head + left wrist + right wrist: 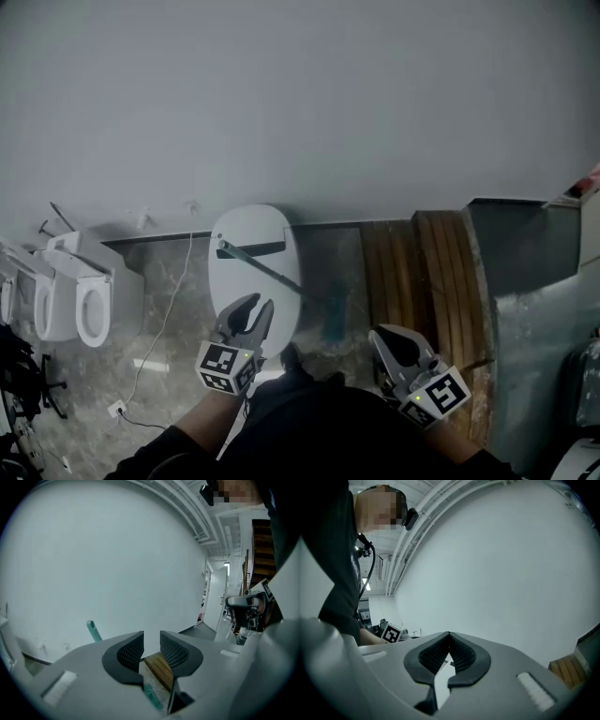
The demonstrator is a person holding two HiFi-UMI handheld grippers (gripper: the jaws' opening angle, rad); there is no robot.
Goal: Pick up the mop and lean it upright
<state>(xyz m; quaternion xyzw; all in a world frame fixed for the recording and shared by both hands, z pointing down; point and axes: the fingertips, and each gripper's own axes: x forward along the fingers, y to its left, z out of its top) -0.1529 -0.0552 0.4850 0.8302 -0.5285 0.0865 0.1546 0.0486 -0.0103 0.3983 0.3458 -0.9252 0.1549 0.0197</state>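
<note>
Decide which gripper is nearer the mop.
Left. The left gripper, jaws open and empty, is just short of the mop handle in the head view. The right gripper, shut, is farther off past the handle's teal end.

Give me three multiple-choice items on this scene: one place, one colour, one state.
1. In the head view, the wooden planks lie: A right of the mop; B on top of the mop; C left of the mop.
2. The mop handle is: A red; B teal; C yellow.
3. The left tongs are: A open; B shut on the mop; C shut, empty.
Key: A, the planks sit toward that view's right edge; B, its grip end shows teal; A, the jaws stand apart, pressing nothing.
</note>
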